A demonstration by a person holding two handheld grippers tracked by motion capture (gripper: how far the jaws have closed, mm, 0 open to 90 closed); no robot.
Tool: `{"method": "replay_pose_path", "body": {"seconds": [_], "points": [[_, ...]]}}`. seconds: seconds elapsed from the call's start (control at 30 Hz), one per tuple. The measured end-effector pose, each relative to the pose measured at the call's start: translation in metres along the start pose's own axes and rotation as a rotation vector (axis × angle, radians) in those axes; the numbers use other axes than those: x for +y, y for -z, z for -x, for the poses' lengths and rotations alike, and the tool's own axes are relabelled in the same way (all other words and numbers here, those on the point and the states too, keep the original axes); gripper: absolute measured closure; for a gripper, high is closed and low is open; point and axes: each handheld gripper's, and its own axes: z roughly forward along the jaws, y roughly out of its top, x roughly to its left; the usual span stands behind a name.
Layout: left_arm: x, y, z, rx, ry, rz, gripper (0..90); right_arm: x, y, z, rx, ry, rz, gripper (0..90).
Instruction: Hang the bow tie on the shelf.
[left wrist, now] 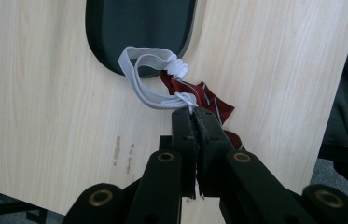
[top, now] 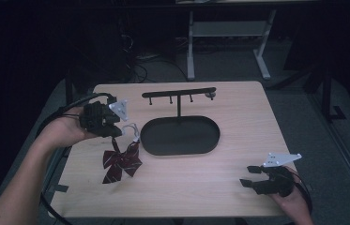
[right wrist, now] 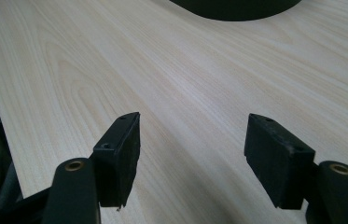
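Note:
A dark red striped bow tie (top: 121, 163) with a white elastic strap (top: 132, 131) hangs over the left part of the wooden table. My left gripper (top: 117, 133) is shut on the strap (left wrist: 155, 79) where it joins the bow tie (left wrist: 213, 108); its jaws are pressed together. A black stand (top: 180, 135) with an oval base and a hook bar (top: 178, 93) is in the middle of the table. My right gripper (top: 249, 176) stands open near the table's front right corner, with bare wood between its jaws (right wrist: 192, 154).
The table's wooden top (top: 238, 108) has free room right of the stand and along the front edge. The oval base's edge (right wrist: 237, 11) lies far ahead of the right gripper. Beyond the table are a dark floor, cables and a white table frame (top: 229, 42).

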Motion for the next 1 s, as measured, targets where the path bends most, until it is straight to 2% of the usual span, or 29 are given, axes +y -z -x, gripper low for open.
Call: {"method": "replay_pose_path", "body": {"seconds": [1.0], "points": [[0.026,0.021,-0.012,0.023,-0.046,0.0,87.7,0.0,0.0,0.002,0.002,0.005,-0.002,35.5]]}}
